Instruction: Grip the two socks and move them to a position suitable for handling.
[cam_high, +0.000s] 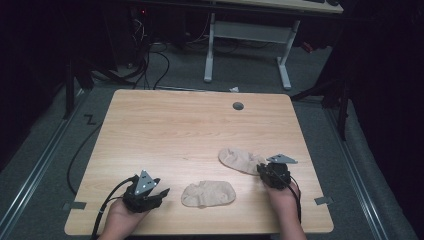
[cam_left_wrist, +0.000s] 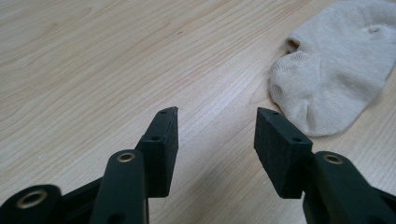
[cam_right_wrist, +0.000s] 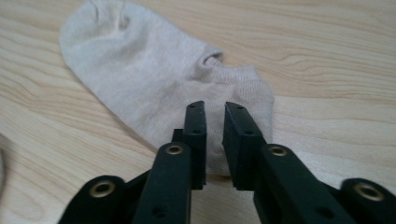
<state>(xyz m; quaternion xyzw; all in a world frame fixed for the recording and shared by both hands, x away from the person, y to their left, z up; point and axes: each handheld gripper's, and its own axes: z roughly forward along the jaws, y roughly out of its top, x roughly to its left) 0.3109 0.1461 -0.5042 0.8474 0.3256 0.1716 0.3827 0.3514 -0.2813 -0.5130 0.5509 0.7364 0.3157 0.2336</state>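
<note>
left gripper (cam_high: 161, 192) jaws apart beside the near sock (cam_high: 208, 194); right gripper (cam_high: 262, 168) jaws narrowly parted over the far sock (cam_high: 240, 159) on the tabletop (cam_high: 175, 130).

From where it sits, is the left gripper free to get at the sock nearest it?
Probably yes: the left gripper is open, and only bare table lies between it and the near sock.

This looks like a lab or recording room rather than a home. A pale wood surface (cam_high: 165, 125) with a cable grommet (cam_high: 238, 106) stands on grey carpet (cam_high: 250, 70) amid dark surroundings. Loose black cables (cam_high: 150, 65) trail over the floor, and beyond stands a white-legged desk (cam_high: 285, 55).
</note>
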